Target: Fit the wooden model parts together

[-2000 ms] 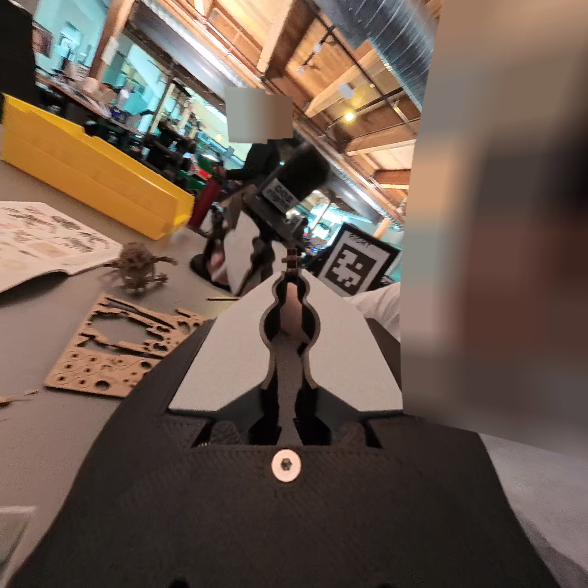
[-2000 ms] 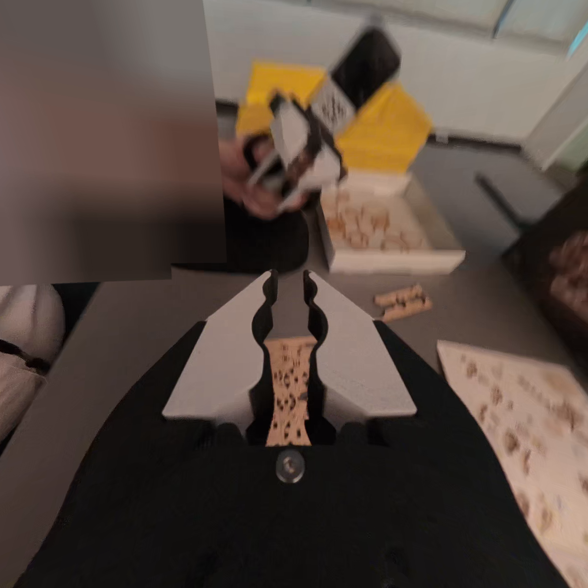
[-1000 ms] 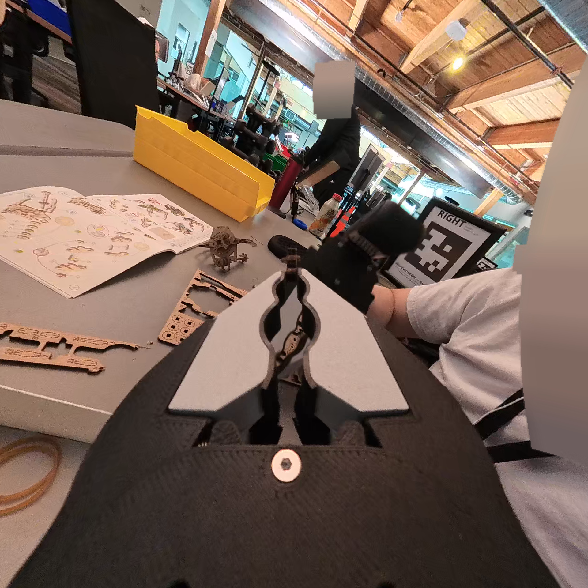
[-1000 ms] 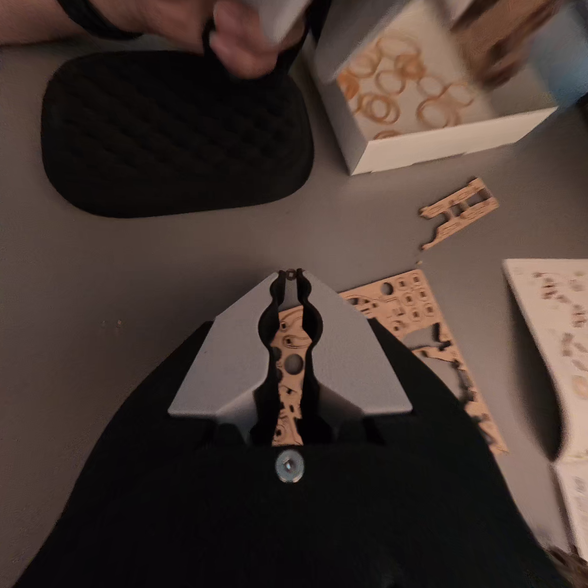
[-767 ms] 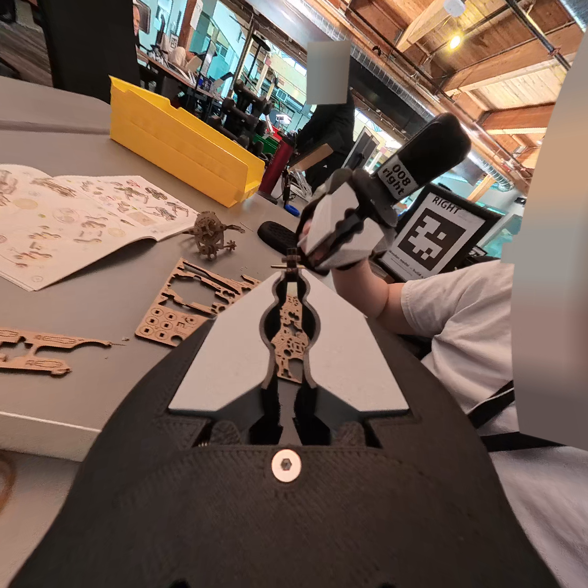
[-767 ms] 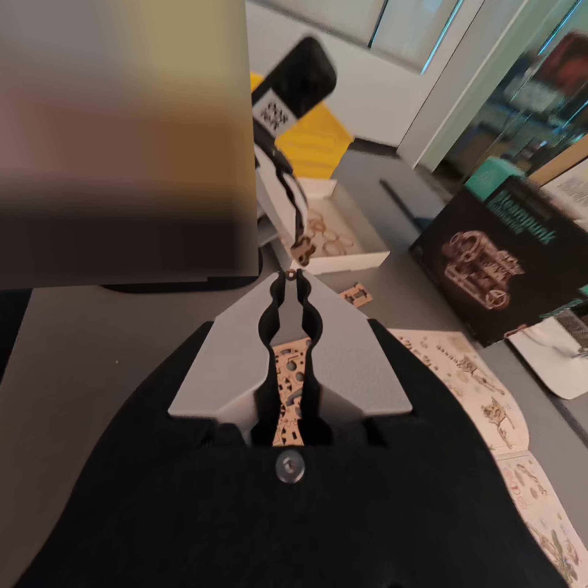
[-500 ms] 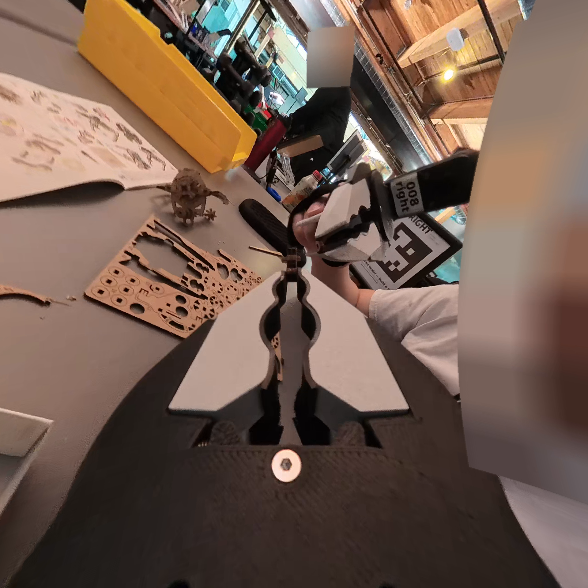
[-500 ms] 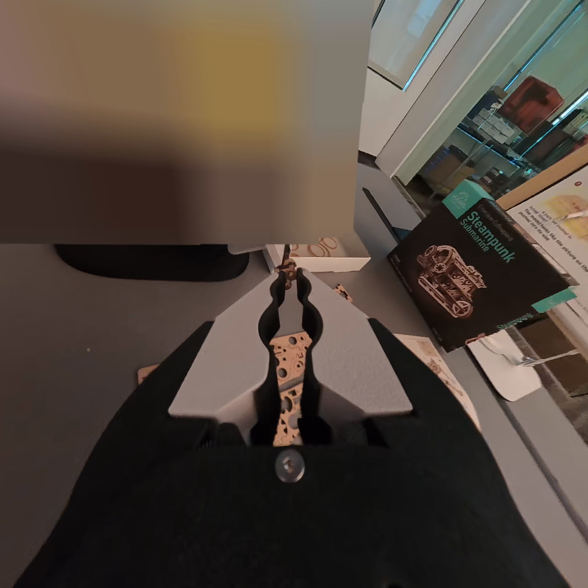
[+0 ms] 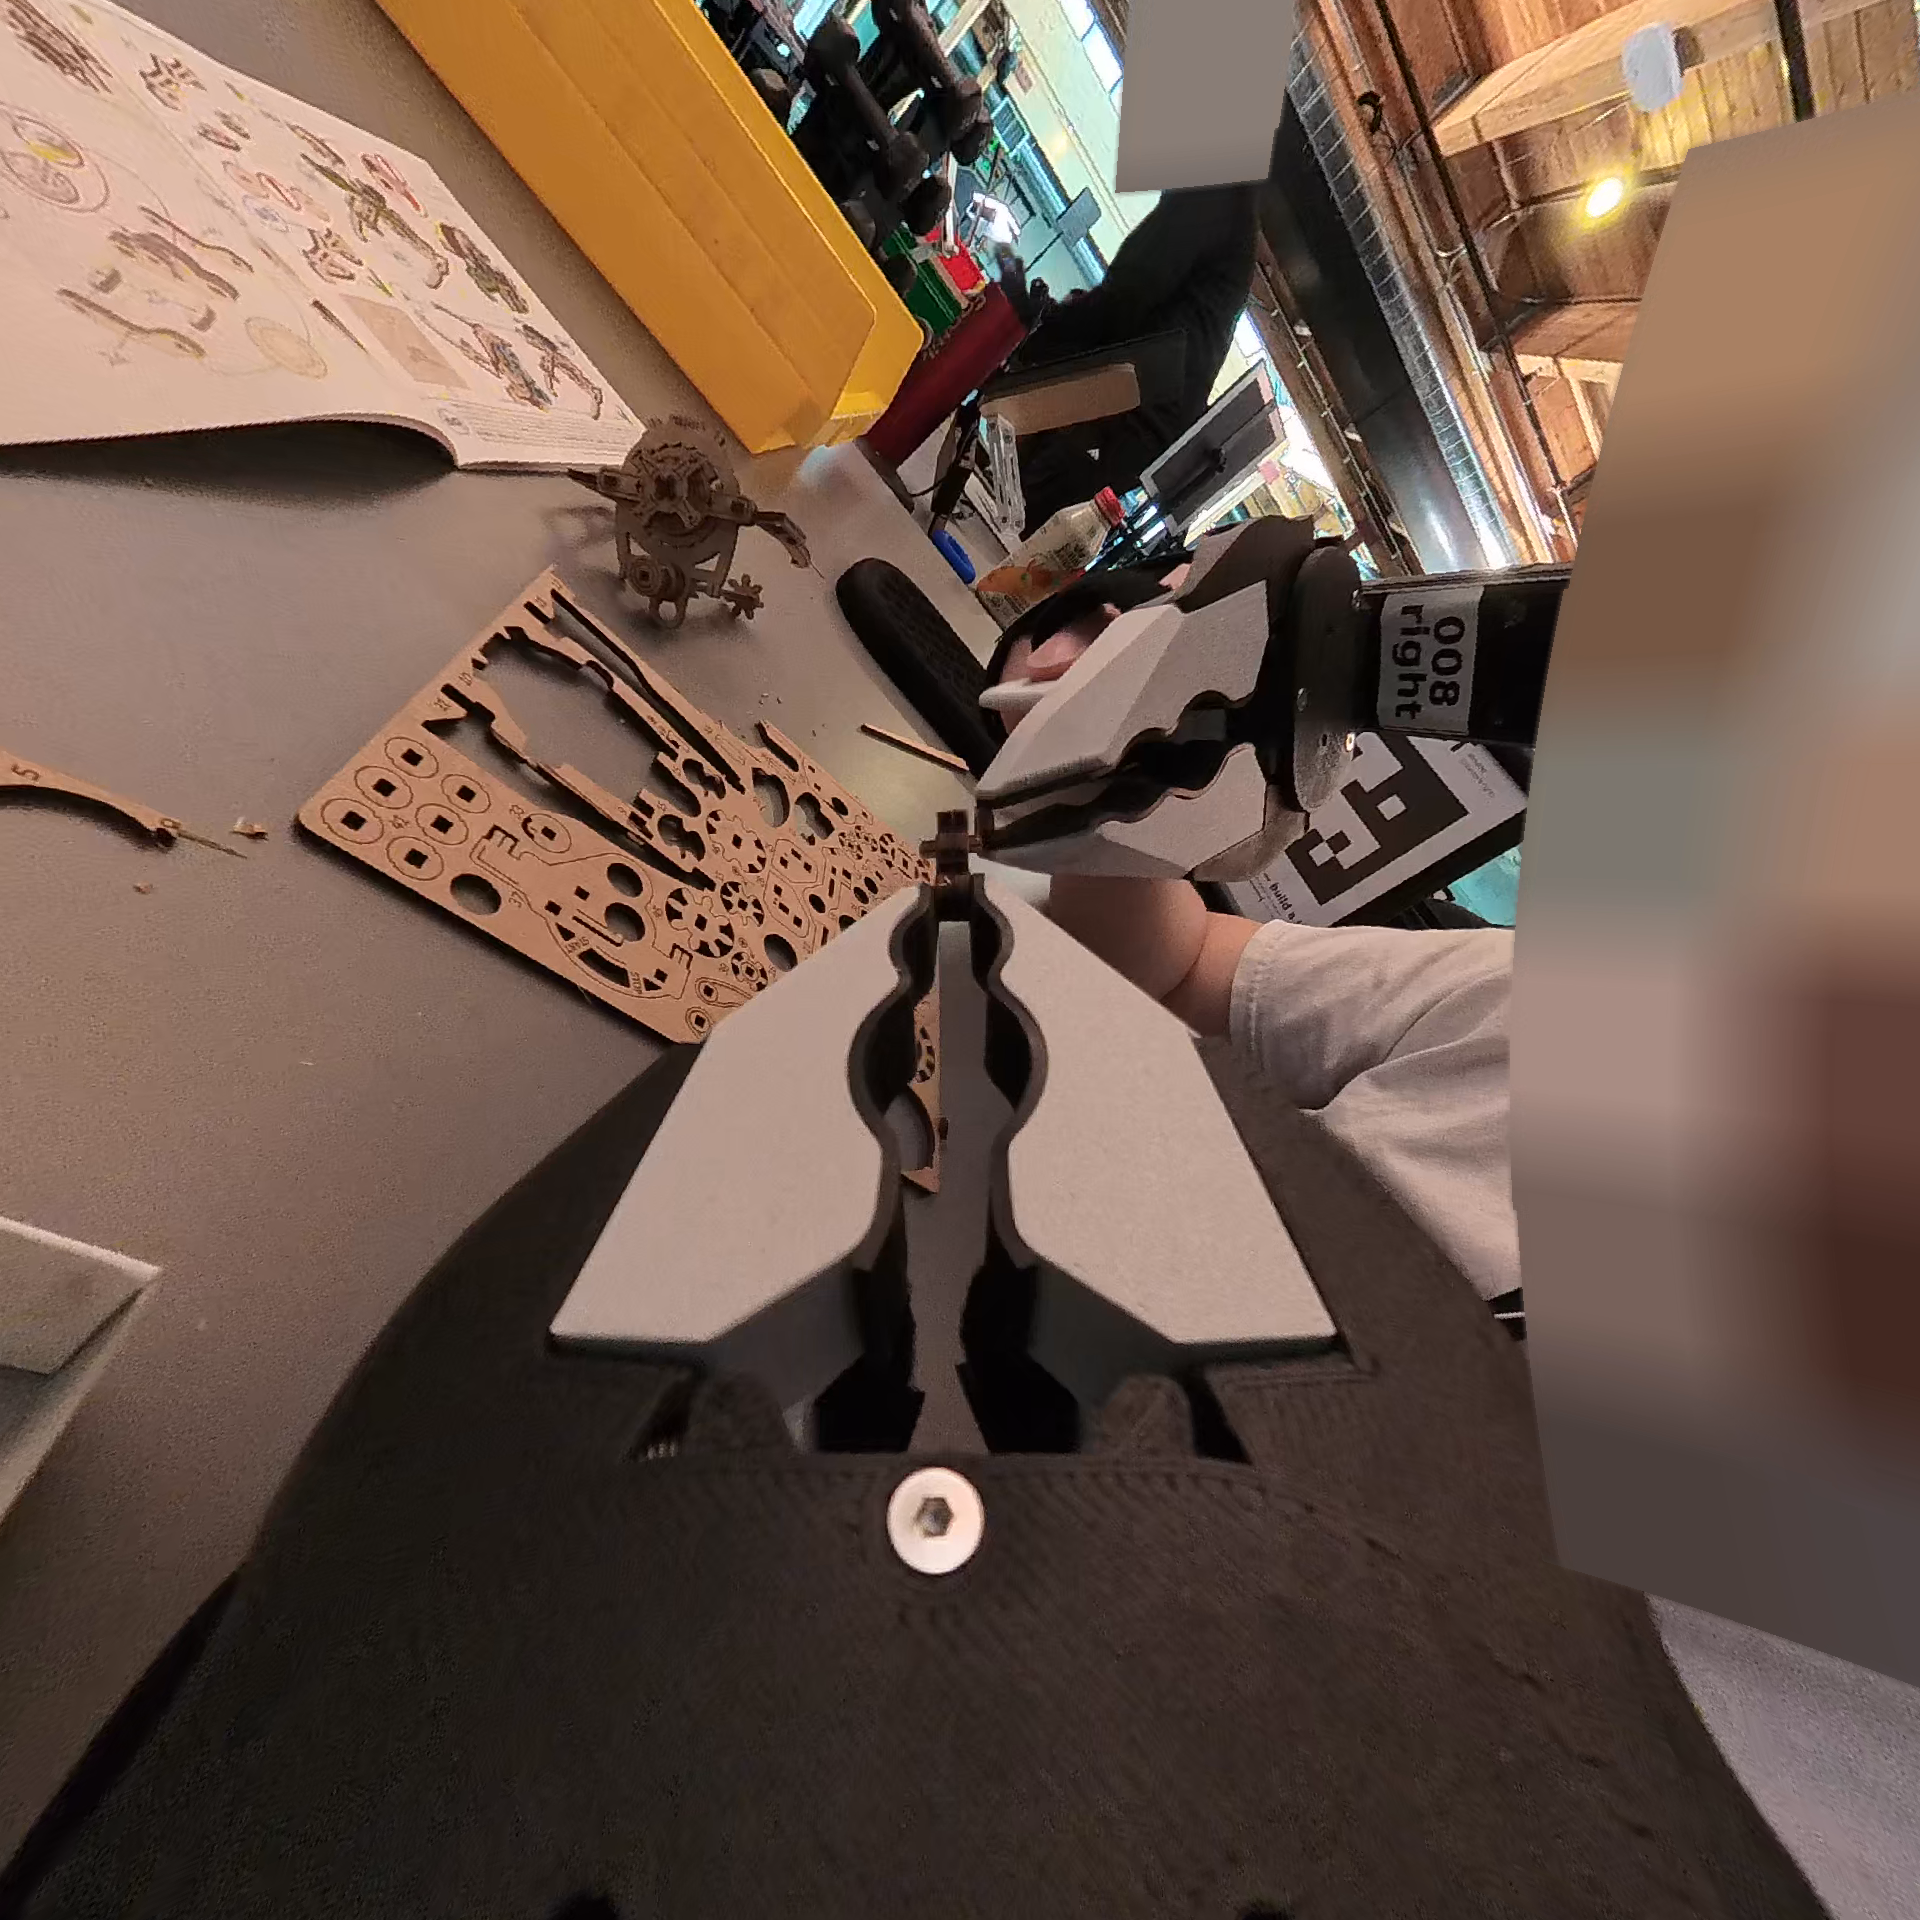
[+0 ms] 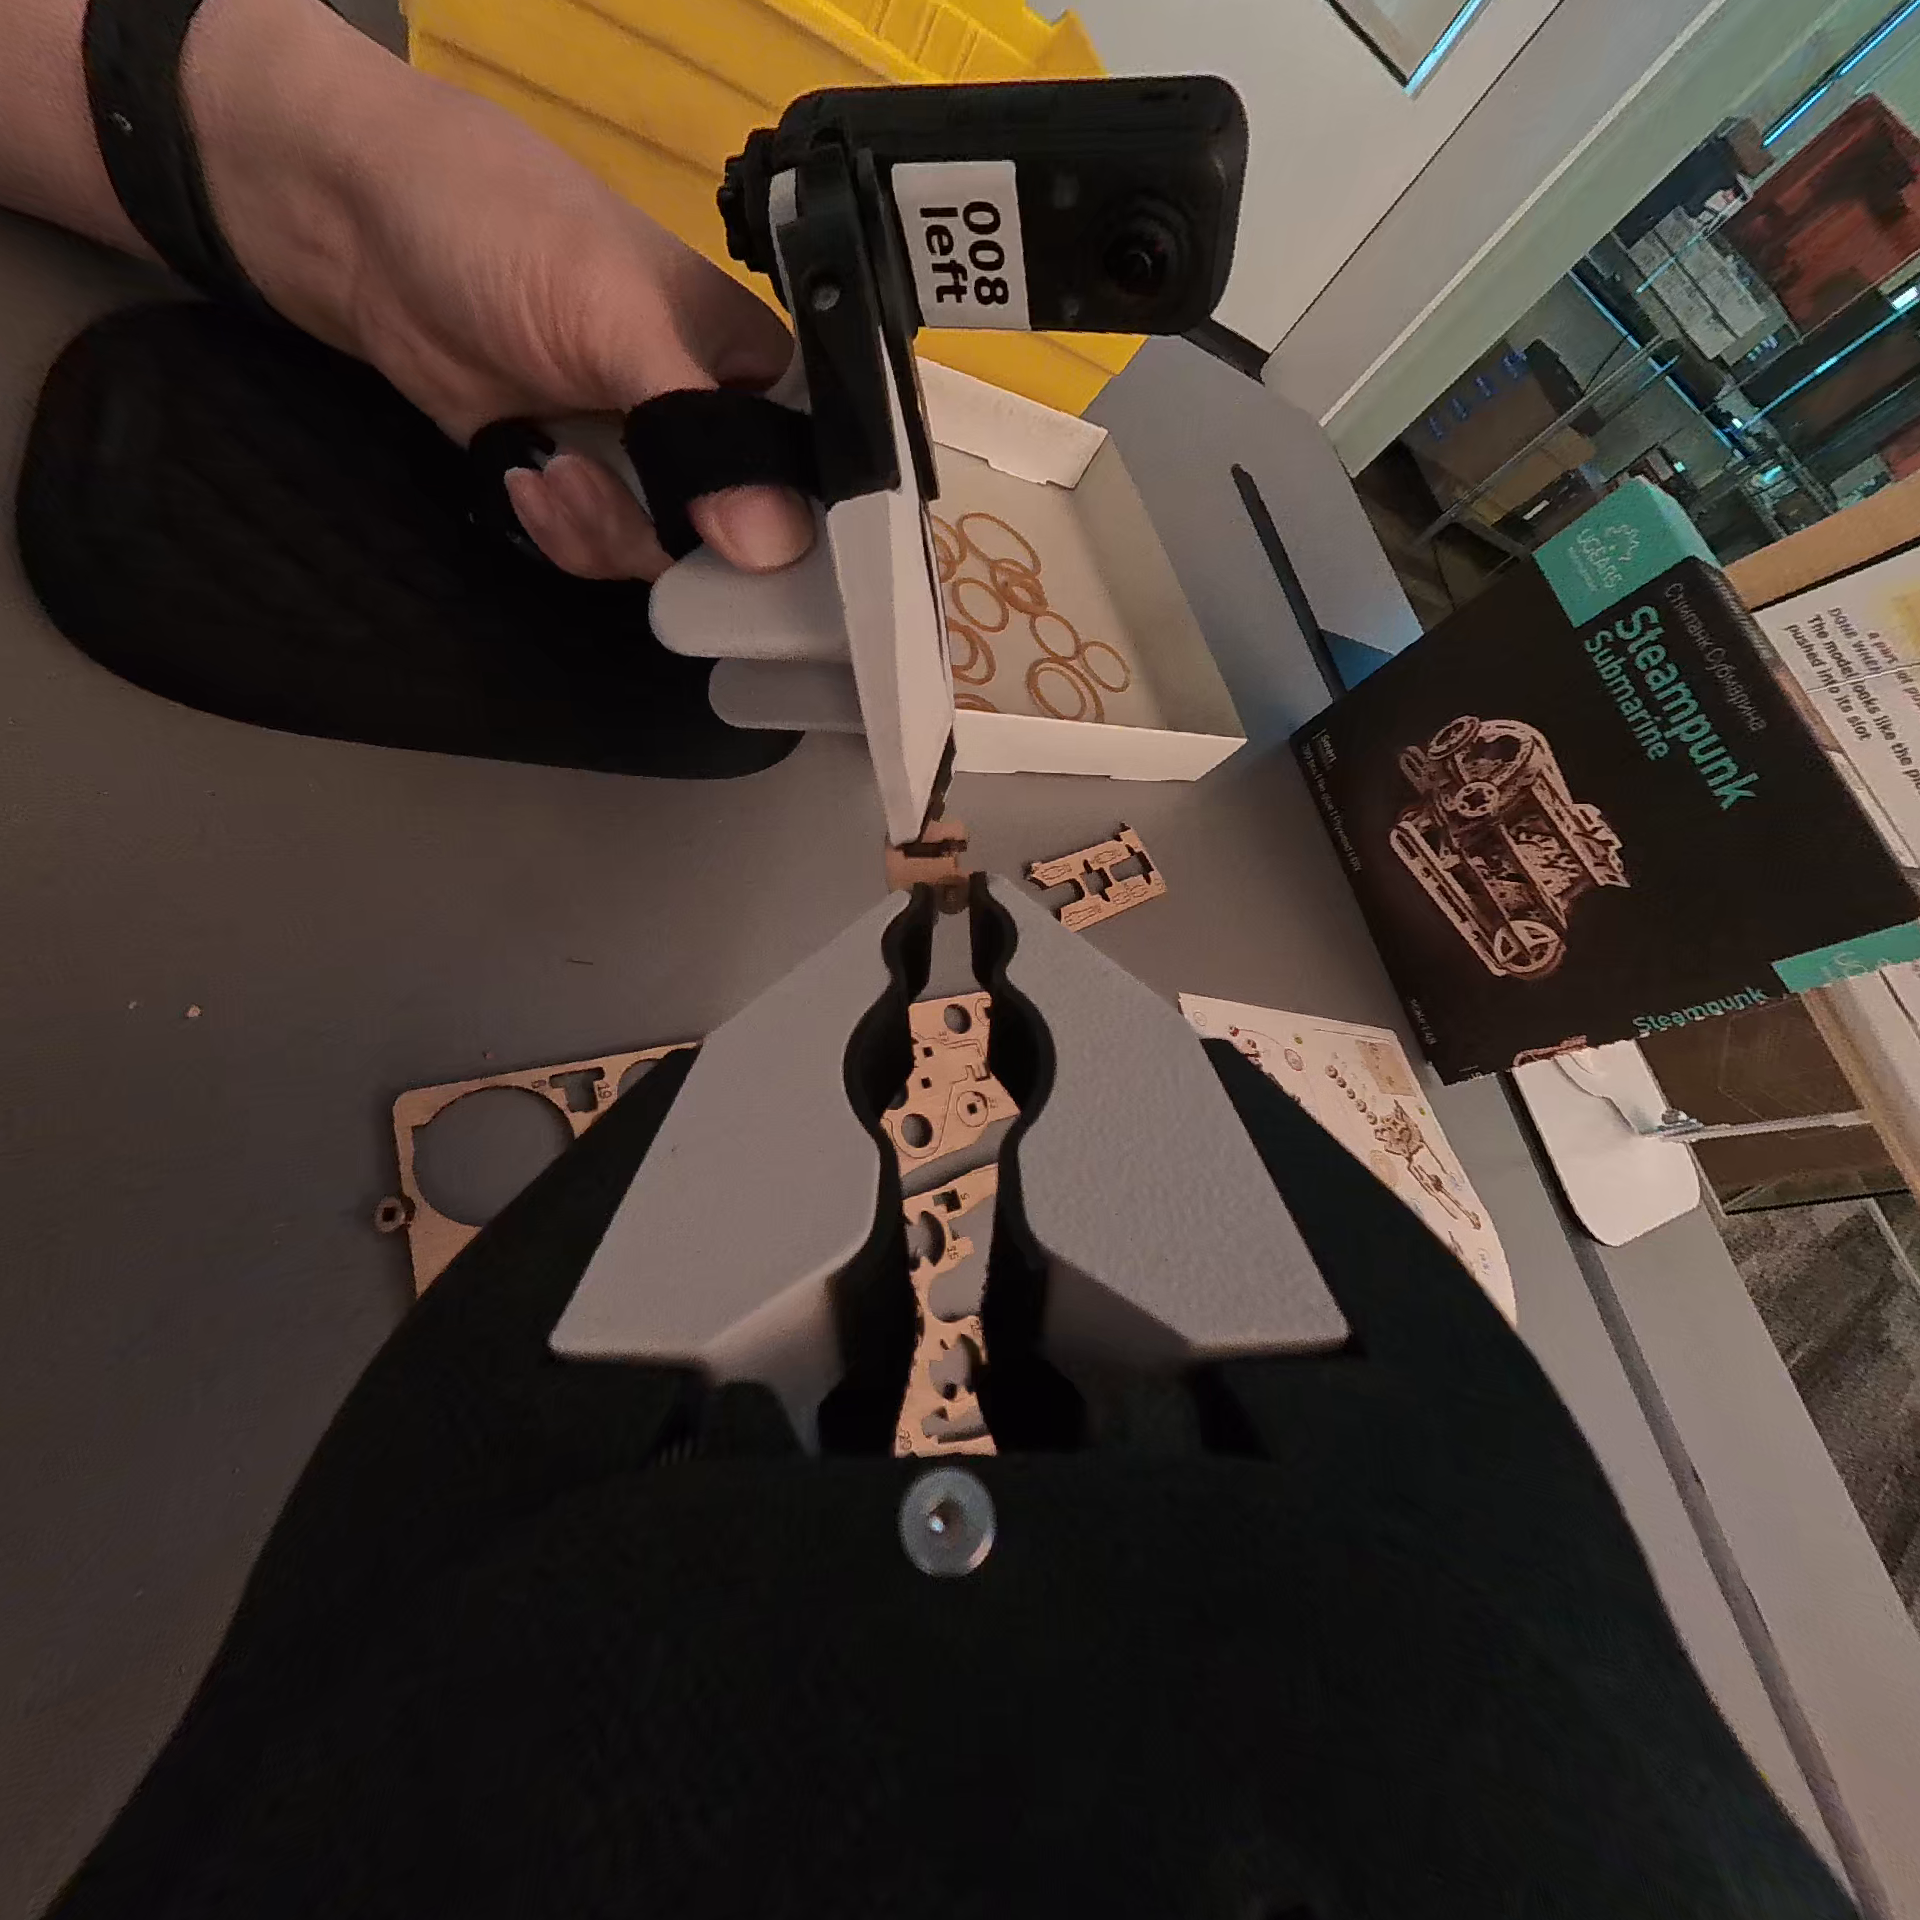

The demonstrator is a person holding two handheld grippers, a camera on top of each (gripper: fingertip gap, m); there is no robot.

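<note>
Pinching one small wooden part (image 9: 951, 836), both grippers are met tip to tip.
Left gripper (image 9: 951, 902) and right gripper (image 10: 943, 896) are clenched on it, above the punched wooden sheet (image 9: 582, 831).

We cannot resolve the shape of the small wooden piece (image 9: 951, 837) at the tips of the left tongs (image 9: 950, 902); too small, dark against the background. Whether it touches the right tongs (image 9: 985, 823) we cannot tell. In the right wrist view the piece (image 10: 923, 858) reads as a small block, joint detail unreadable. The punched wooden sheet (image 10: 940, 1132) is mostly hidden behind the right tongs (image 10: 945, 896). The instruction booklet (image 9: 260, 270) is cut by the left edge. The black box (image 10: 1600, 821) runs past the right edge. A mosaic patch covers the left wrist view's right side.
</note>
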